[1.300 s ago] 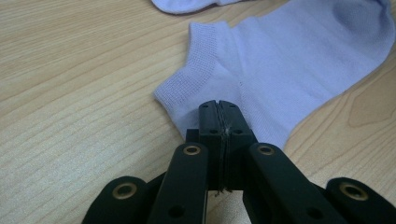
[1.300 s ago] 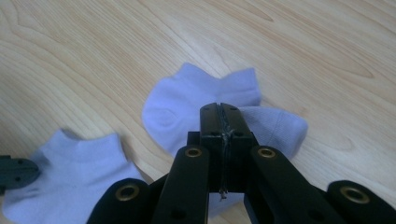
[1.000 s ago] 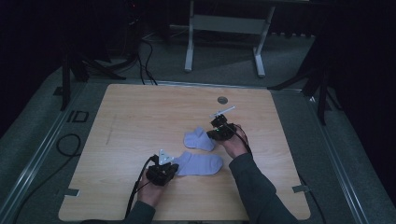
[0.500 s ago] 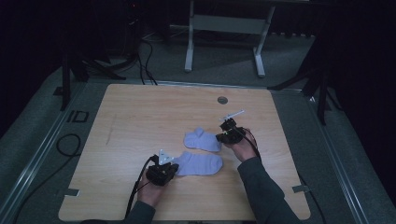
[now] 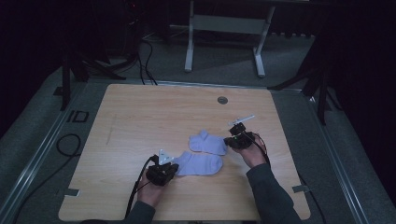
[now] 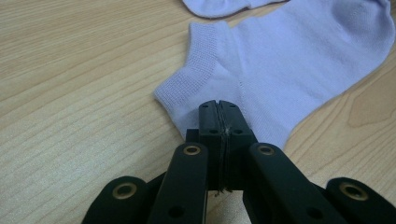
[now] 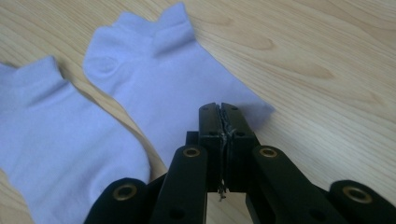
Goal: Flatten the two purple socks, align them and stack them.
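Near sock: a pale lilac knitted ankle sock (image 5: 200,164) lies flat on the light wooden table (image 5: 140,121), towards the near edge and a little right of the middle.
Far sock: a second pale lilac ankle sock (image 5: 207,143) lies just behind the first, nearer the right edge; in the high view the two seem to touch or overlap slightly, though the dim picture leaves that unsure.
Left gripper: the black two-jaw left gripper (image 5: 162,172) sits at the near sock's left end, held by a hand near the near edge.
Left gripper, own view: the jaws are pressed together with their tips (image 6: 218,112) over the heel of the near sock (image 6: 280,70), just below the ribbed cuff; whether any fabric is pinched between them cannot be told.
Right gripper: the black right gripper (image 5: 238,139) rests at the far sock's right end.
Right gripper, own view: the jaws are pressed together, tips (image 7: 219,114) at the toe end of the far sock (image 7: 163,70); any pinch of cloth is hidden. The near sock (image 7: 51,140) lies at the left here.
High view extra: a small round grey disc (image 5: 222,100) is set in the table near its far edge.
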### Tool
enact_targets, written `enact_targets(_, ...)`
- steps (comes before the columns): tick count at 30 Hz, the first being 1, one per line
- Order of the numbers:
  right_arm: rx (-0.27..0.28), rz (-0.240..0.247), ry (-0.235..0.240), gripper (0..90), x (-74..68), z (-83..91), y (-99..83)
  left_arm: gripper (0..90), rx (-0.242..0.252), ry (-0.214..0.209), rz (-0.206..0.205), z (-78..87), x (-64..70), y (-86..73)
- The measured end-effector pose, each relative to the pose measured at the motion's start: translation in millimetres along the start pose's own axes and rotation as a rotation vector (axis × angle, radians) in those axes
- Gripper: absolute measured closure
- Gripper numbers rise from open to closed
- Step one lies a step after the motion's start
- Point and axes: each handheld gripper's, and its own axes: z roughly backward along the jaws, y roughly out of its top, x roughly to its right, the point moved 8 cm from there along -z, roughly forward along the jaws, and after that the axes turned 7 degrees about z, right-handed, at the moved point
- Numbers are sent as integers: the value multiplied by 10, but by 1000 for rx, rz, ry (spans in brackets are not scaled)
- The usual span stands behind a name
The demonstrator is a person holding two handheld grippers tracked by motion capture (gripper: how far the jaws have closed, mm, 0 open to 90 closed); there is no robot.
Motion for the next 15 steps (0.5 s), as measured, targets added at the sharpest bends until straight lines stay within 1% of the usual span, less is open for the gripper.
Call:
enact_targets(3, -6, 8, -21, 876, 32, 46, -49, 889, 0, -1, 0, 0, 0, 0)
enact_targets(8, -24, -5, -28, 876, 72, 71, -166, 888, 0, -1, 1, 1, -1, 0)
enact_targets(11, -38, -15, -37, 854, 94, 81, -238, 889, -1, -2, 1, 1, -1, -1)
enact_targets(13, -35, -13, -46, 842, 90, 110, -261, 888, -1, -2, 1, 1, -2, 0)
enact_targets(15, -20, -11, -50, 828, 79, 159, -254, 889, -1, -1, 1, 1, -2, -1)
